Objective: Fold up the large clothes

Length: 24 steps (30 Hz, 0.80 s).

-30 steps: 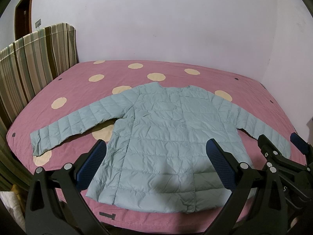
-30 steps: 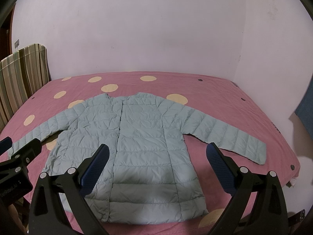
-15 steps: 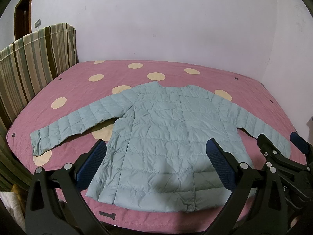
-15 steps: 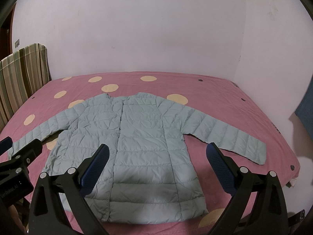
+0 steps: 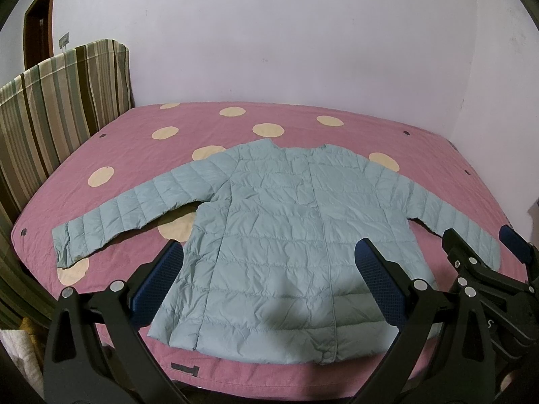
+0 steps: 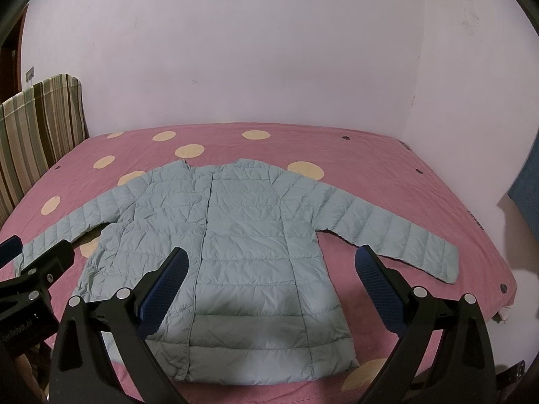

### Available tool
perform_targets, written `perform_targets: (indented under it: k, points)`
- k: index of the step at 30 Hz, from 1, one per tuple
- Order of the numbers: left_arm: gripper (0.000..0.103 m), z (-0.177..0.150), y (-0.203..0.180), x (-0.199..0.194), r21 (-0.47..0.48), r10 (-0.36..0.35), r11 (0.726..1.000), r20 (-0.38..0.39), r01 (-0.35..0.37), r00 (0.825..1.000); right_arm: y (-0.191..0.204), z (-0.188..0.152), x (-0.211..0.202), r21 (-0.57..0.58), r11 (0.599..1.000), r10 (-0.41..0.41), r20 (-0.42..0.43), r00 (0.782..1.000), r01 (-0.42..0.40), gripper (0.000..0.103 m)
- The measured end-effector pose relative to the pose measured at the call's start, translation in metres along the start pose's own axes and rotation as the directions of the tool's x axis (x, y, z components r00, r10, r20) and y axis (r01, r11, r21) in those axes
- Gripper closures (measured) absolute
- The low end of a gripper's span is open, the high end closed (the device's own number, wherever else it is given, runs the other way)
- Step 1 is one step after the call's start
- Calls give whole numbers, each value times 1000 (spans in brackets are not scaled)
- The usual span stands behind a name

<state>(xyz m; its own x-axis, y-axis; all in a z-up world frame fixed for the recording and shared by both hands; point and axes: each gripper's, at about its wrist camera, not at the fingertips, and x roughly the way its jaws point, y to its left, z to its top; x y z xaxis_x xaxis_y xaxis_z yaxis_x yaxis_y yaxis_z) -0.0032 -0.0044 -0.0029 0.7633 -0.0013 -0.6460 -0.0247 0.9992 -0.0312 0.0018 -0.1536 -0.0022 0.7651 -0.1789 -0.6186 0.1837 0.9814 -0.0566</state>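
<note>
A pale blue quilted jacket lies flat, front up, on a pink bed with cream dots, both sleeves spread out to the sides. It also shows in the right wrist view. My left gripper is open and empty, held above the jacket's hem near the bed's front edge. My right gripper is open and empty, also above the hem, a little to the right. The right gripper shows at the right edge of the left wrist view.
A striped cloth-covered headboard or chair stands at the bed's left side. White walls close off the back and right. A brown door is at the far left. A dark blue cloth hangs at the right.
</note>
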Motion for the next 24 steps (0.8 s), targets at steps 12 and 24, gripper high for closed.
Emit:
perform_targets:
  k: [12,24]
  points:
    - [2,-3,-1,0,2,-2,1000,-5,2,1000,0,-1,3,-1,1000,0,-1,1000,0,5]
    - [2,-6,17,22,-18,33,999,-30,-33,999,-10,-3,11,44,999,8,-8,1000,-8,5]
